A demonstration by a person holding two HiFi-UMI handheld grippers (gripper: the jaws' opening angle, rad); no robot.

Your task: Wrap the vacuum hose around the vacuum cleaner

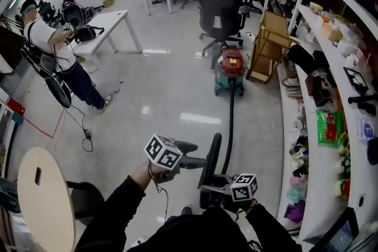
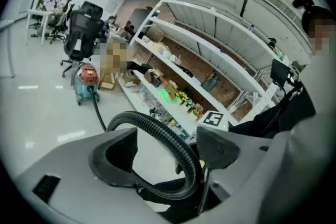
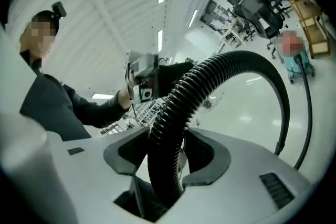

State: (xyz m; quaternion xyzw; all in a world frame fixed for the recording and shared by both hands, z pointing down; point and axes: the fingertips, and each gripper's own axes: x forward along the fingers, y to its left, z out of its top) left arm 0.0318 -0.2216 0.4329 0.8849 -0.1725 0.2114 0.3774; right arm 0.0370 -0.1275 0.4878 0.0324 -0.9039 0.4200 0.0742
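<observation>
Your right claw (image 3: pixel 167 152) clamps the black vacuum hose (image 1: pixel 230 121), your left claw (image 2: pixel 164 150) stands wide around a loose loop of it, vacuum cleaner (image 1: pixel 231 71) well off on the floor (image 1: pixel 177 85), hose's near end hidden behind your arms.

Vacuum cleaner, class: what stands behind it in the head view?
A black office chair stands behind the vacuum cleaner; the cleaner hides part of the chair's wheeled base.

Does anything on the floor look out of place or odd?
Only the vacuum hose: it runs stretched out across the floor from the vacuum cleaner, not wrapped around it. Nothing looks spilled or damaged.
</observation>
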